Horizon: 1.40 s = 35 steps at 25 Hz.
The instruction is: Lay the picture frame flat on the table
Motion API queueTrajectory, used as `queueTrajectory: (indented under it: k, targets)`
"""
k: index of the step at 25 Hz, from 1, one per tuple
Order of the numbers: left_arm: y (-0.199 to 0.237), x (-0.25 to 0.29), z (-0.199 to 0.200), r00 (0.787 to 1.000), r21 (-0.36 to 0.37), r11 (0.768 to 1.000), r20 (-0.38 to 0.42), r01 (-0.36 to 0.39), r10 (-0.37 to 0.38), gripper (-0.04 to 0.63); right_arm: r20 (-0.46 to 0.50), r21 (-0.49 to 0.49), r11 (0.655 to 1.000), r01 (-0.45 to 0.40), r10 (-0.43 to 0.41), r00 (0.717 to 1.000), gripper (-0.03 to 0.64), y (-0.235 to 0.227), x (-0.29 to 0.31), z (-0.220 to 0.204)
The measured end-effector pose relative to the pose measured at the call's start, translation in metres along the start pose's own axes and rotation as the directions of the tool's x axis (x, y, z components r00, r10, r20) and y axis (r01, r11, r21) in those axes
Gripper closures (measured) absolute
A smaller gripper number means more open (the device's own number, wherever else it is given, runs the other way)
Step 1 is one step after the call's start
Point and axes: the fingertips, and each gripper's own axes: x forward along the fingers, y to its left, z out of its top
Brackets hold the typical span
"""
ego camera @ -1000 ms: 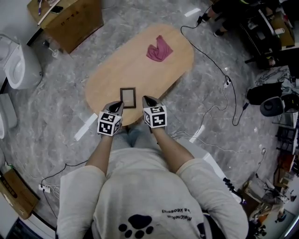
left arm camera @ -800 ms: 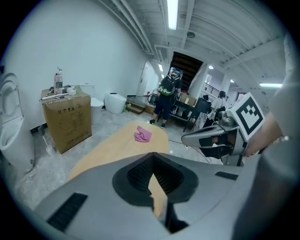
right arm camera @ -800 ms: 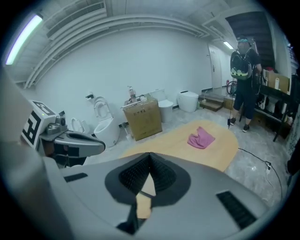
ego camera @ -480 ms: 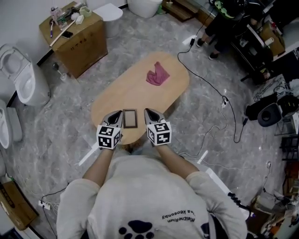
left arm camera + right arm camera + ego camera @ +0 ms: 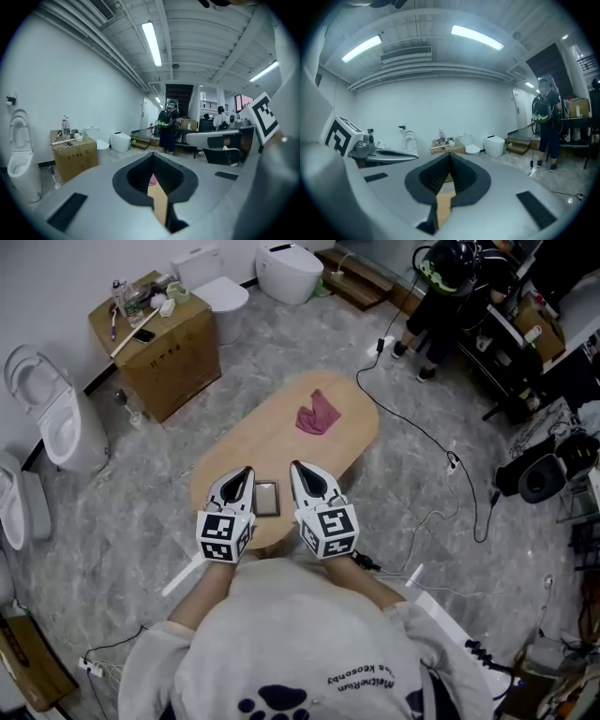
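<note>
The left claw (image 5: 246, 472) hovers over the 6 o'clock end of the oval light-wood worktop (image 5: 281, 442). Its jaws are pressed together with nothing between them, and its own view shows only a sliver of wood through the slot.

Just beside it, at its 3 o'clock and apart from it, is the small dark-edged rectangular picture frame (image 5: 266, 498). It seems to lie flat already, face up, close to the worktop's near edge.

At the frame's 3 o'clock the right claw (image 5: 296, 467) is likewise closed and empty, touching nothing.

What remains is probably a clean retreat. Draw both claws back toward 6 o'clock and upward, keeping their tips off the frame's sides so it neither slides off the edge nor tips. The crumpled pink cloth (image 5: 317, 414) at 1 o'clock is well apart and no hindrance.
</note>
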Motion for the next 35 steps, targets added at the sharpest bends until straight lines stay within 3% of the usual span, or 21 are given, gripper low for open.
queueTrajectory:
  k: [8,13,18,35]
  targets:
    - [-0.015,-0.024,0.048,0.995,0.062,0.996,0.085,-0.057,0.052,0.586,0.083,-0.030,0.999,0.029,-0.027,0.996,0.604,0.003,-0.025,0.038]
    - [-0.018,-0.034,0.065,0.991,0.056,0.996,0.113,-0.071,0.064,0.586,0.099,-0.034,0.999,0.030,-0.027,0.995,0.604,0.008,-0.032,0.050]
    - [-0.024,-0.038,0.066,0.990,0.082,0.994,0.127,-0.076,0.066,0.586,0.103,-0.063,0.998,0.030,-0.023,0.994,0.606,0.013,-0.033,0.052]
    - [-0.030,-0.029,0.067,0.987,0.071,0.992,0.135,-0.100,0.090,0.586,0.069,-0.062,0.998,-0.027,0.031,0.997,0.606,0.005,-0.028,0.041]
